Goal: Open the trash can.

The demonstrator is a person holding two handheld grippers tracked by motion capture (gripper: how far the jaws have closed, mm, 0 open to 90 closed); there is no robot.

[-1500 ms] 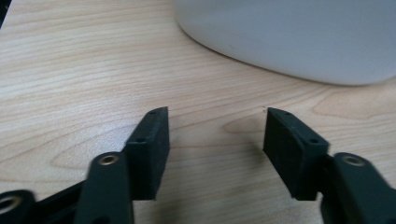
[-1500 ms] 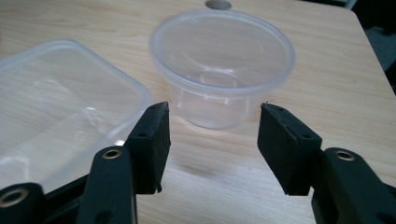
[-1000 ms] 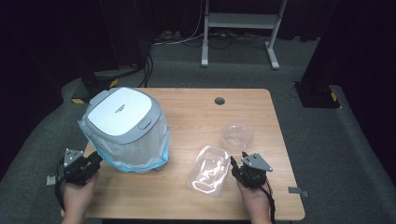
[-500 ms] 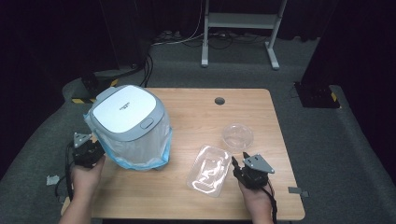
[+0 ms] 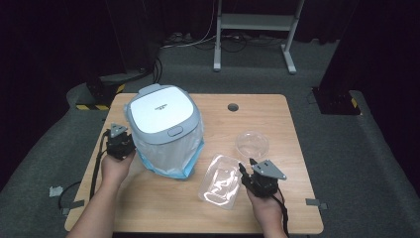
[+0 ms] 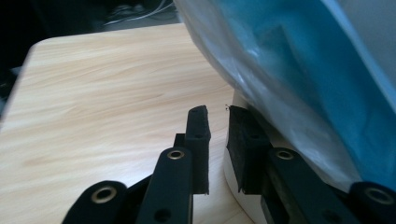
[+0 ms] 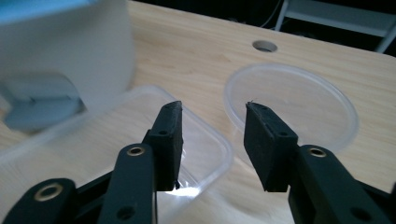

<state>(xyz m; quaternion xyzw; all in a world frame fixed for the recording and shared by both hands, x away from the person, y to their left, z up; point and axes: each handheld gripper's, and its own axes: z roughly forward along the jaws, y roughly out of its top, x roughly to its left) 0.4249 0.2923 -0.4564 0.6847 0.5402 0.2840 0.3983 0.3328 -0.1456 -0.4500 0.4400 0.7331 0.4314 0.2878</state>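
A white-lidded bin lined with a clear and blue bag stands on the left half of the wooden table. My left gripper is at the bin's left side; its jaws have narrowed to a slim gap with nothing in it, and the right one lies against the bin's white base. My right gripper rests near the front right edge. Its jaws have just been closing, stand apart and hold nothing. They point over the corner of a clear rectangular tray, with a round clear lid beyond.
The clear tray lies between the bin and my right hand, and the round lid sits just behind it. A cable hole marks the table's far side. Dark floor, cables and a metal stand lie beyond the table.
My left hand has moved forward and to the right, up to the bin's side, and the bin has shifted right. The right hand has stayed put, its jaws a little narrower.
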